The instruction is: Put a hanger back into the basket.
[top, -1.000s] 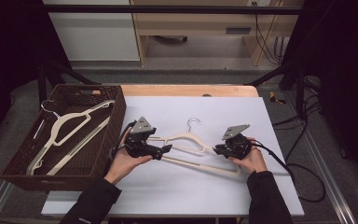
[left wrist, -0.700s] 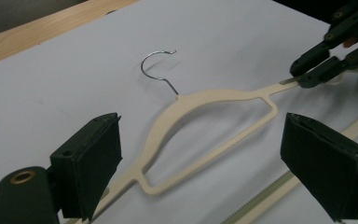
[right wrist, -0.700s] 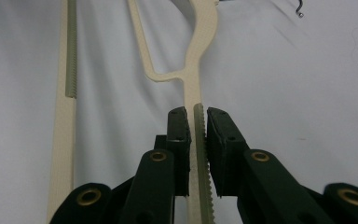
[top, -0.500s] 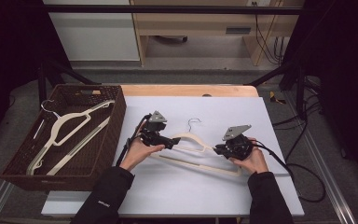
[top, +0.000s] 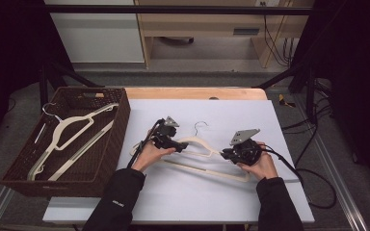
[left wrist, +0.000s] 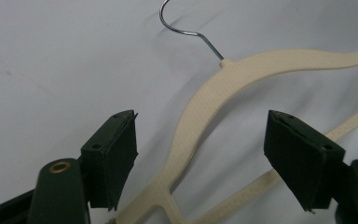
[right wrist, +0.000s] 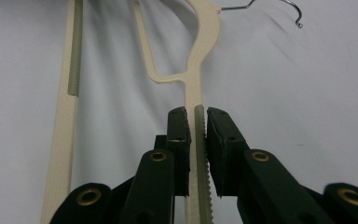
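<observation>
A cream hanger (top: 206, 169) with a metal hook (top: 201, 126) lies flat on the white table (top: 231, 115). My left gripper (top: 177, 144) is low over the hanger's left shoulder. In the left gripper view its jaws (left wrist: 200, 122) straddle the hanger's arm (left wrist: 200, 105). They have just been closing, and both pads still stand clear of the arm. My right gripper (top: 227, 154) is shut on the hanger's right arm. The right gripper view shows the ribbed arm (right wrist: 200, 60) pinched between the pads of that gripper (right wrist: 198, 113).
A dark wicker basket (top: 121, 120) stands at the table's left edge with two more cream hangers (top: 70, 132) in it. Cables (top: 313, 178) trail off the table's right side. A shelf unit stands beyond the far edge.
My left gripper has moved right and down, from beside the hanger's left end to over its left shoulder, and its jaws have narrowed. The right hand and the hanger have stayed put.
</observation>
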Available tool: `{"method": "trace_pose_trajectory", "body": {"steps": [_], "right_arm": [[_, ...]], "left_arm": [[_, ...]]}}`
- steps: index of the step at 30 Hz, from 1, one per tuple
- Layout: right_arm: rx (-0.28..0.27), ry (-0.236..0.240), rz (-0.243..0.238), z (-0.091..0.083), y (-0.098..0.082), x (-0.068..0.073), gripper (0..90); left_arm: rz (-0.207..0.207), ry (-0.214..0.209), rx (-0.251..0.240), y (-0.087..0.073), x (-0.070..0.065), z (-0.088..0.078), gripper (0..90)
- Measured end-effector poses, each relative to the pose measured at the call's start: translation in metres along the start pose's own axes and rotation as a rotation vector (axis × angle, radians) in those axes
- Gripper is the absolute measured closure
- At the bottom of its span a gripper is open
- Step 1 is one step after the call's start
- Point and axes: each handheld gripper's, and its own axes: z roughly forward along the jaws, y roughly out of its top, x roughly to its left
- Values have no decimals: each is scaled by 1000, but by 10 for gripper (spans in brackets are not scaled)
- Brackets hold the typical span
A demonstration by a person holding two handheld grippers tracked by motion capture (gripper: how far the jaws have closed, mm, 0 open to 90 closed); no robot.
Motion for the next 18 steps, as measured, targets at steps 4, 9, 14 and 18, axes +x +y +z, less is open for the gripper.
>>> {"method": "trace_pose_trajectory", "body": {"steps": [4, 9, 14, 18], "right_arm": [[0, 1, 10, 1, 0, 1, 798], [-2, 3, 1, 0, 0, 1, 798], [-6, 5, 0, 0, 0, 2, 797], [-12, 6, -7, -1, 0, 2, 798]], "left_arm": [[0, 6, 22, -1, 3, 7, 313], [3, 5, 47, -2, 6, 15, 371], [14, 11, 53, -3, 8, 19, 444], [23, 5, 54, -2, 8, 18, 494]]}}
